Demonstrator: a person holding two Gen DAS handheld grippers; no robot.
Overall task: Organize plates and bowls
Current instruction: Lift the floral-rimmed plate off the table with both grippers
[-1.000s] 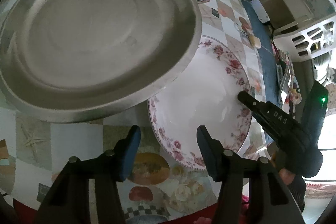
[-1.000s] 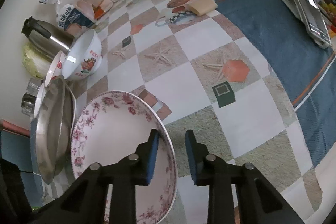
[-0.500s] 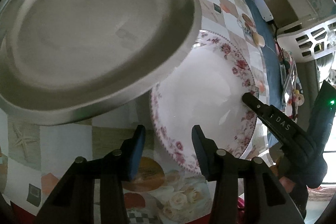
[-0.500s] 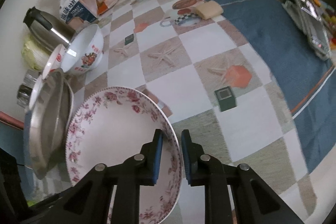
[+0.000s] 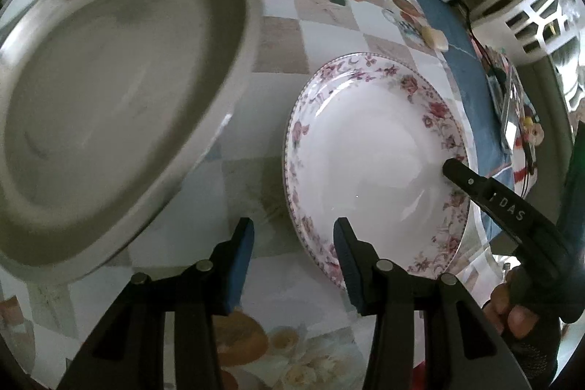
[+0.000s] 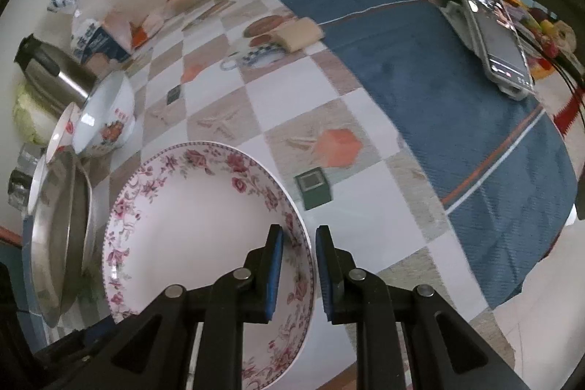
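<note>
Steel plate [image 5: 109, 105] fills 10 o'clock of left view, off the surface. Left tongs [image 5: 292, 254] wide, empty. Floral plate [image 5: 373, 163] at 2 o'clock, tilted; right tongs [image 6: 298, 262] pinch its rim, narrow. Right hand nearer for the stacking move.

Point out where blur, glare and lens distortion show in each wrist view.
Left wrist view: the steel plate is smeared by blur, the floral plate carries soft white glare, and bright window light washes out the right edge. Right wrist view: fisheye bends the checkered tablecloth squares, and the far items look slightly soft.
</note>
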